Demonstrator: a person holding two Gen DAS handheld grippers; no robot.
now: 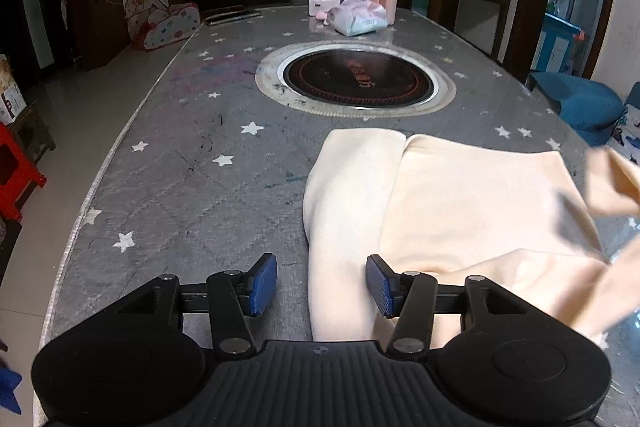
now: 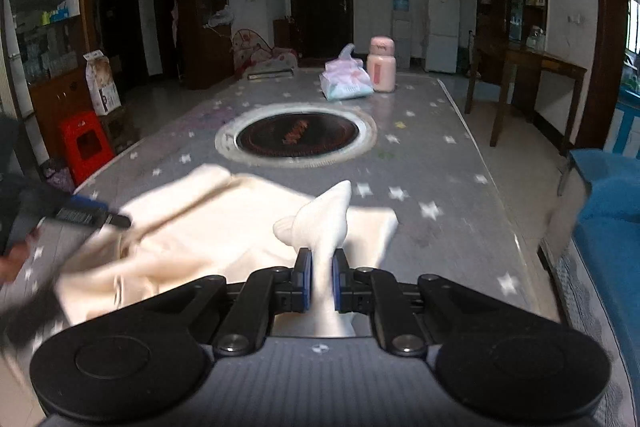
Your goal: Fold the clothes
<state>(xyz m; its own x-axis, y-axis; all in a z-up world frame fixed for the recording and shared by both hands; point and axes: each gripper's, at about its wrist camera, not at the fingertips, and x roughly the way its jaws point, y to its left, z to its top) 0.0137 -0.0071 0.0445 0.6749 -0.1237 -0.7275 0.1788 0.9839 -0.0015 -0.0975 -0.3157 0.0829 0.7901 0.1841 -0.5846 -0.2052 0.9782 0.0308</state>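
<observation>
Right gripper (image 2: 318,281) pinches a soft, light garment (image 1: 460,211) at a bunched edge, probably a sleeve; left gripper (image 1: 322,285) spread, empty; limp cloth, best gripped at edges.

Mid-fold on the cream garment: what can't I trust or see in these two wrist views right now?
- Left wrist view: the cream garment runs off the right edge, its lifted part a blur; the right tool is out of frame.
- Right wrist view: the left tool is a motion-smeared shape at the left edge, its opening unreadable there.
- Right wrist view: the right tool body hides the garment's near edge.
- Both views: print on the pink jar is too small.
</observation>
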